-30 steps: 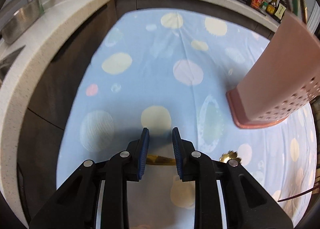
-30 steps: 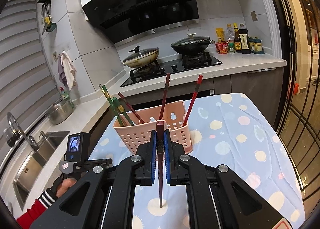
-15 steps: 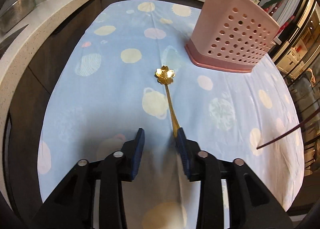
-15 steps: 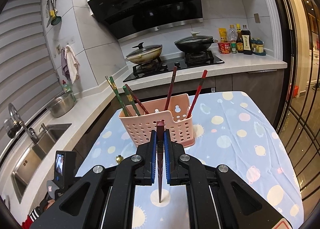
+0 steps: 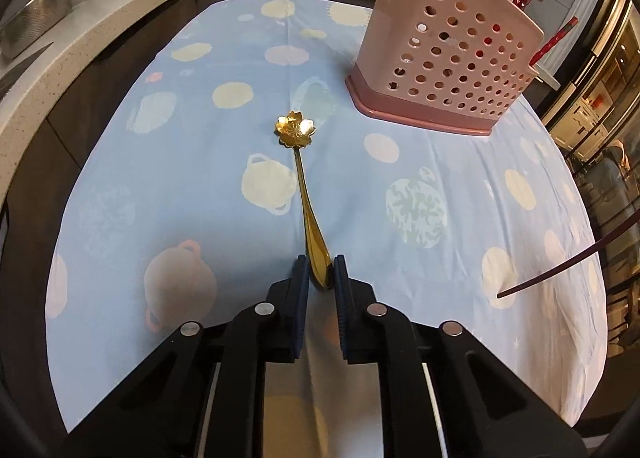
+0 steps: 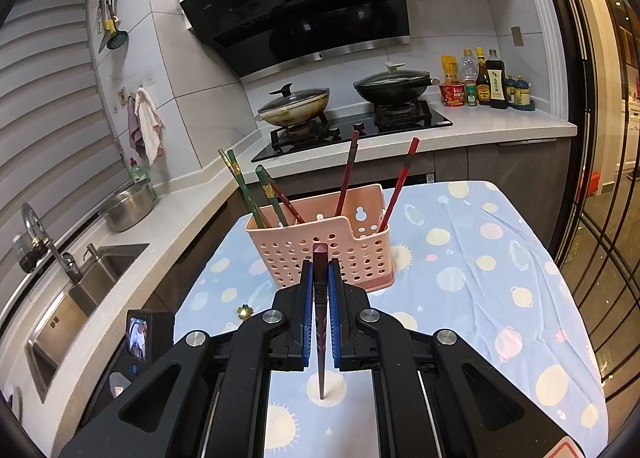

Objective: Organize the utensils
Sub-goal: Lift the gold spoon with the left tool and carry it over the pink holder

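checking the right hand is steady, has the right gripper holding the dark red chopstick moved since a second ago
No. The right gripper, shut on the dark red chopstick, sits at nearly the same spot before the pink perforated utensil holder.

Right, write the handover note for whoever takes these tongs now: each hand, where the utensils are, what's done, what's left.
Left tongs: have just been closing; pads now flank the handle end of the gold flower spoon, which lies flat on the blue tablecloth; a firm grip is not clear.
Right tongs: shut on a dark red chopstick, upright, tip pointing down, held short of the pink caddy.
Done: several green and red chopsticks stand in the caddy.
Left: drop the held chopstick into the caddy, then lift the spoon and put it in too.
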`<state>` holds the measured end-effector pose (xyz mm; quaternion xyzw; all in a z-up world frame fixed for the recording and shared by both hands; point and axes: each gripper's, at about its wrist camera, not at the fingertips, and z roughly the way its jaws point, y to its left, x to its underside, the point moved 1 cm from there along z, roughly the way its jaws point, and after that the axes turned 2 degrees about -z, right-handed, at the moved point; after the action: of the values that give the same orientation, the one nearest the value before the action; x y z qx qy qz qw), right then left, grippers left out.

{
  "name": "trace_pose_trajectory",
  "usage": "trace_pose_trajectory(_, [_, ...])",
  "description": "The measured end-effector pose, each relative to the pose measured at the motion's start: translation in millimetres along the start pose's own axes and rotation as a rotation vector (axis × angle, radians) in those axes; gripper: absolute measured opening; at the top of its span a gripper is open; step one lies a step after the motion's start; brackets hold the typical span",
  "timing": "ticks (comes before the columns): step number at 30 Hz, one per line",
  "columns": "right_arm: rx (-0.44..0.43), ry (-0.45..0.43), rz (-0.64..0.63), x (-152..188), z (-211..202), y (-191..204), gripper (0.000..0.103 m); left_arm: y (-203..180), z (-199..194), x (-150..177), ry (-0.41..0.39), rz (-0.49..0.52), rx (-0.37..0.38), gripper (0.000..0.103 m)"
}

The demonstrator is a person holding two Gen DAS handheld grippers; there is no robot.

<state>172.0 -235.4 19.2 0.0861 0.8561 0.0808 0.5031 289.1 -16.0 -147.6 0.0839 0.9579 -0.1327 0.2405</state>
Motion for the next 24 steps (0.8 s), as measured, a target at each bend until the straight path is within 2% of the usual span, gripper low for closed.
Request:
trace_pose_trajectory(3, [-0.001, -0.001, 0.003, 0.3, -0.7, -0.6, 0.007, 4.4, -3.4, -3.4, 0.001, -0.03, 0.031, 0.011])
trace_pose_trajectory(9, [-0.002, -0.001, 0.011, 0.9, -1.2, -2.0, 0.007, 4.1, -11.8, -3.6, -0.022, -0.026, 0.026, 0.01])
trace_pose_trajectory(13, [-0.002, -0.003, 0.009, -0.3, -1.0, -2.9, 0.007, 3.4, -35.0, -6.9, -0.069, -0.032, 0.04, 0.008])
trace_pose_trajectory(16, [-0.001, -0.009, 0.014, -1.8, -1.8, -4.2, 0.007, 0.9, -56.0, -13.0, -0.11, -0.023, 0.048, 0.001])
trace_pose_trajectory(24, [-0.008, -0.023, 0.014, -5.8, -5.2, -2.7, 0.007, -10.5, -87.4, -29.3, -0.163, 0.021, 0.041, 0.0])
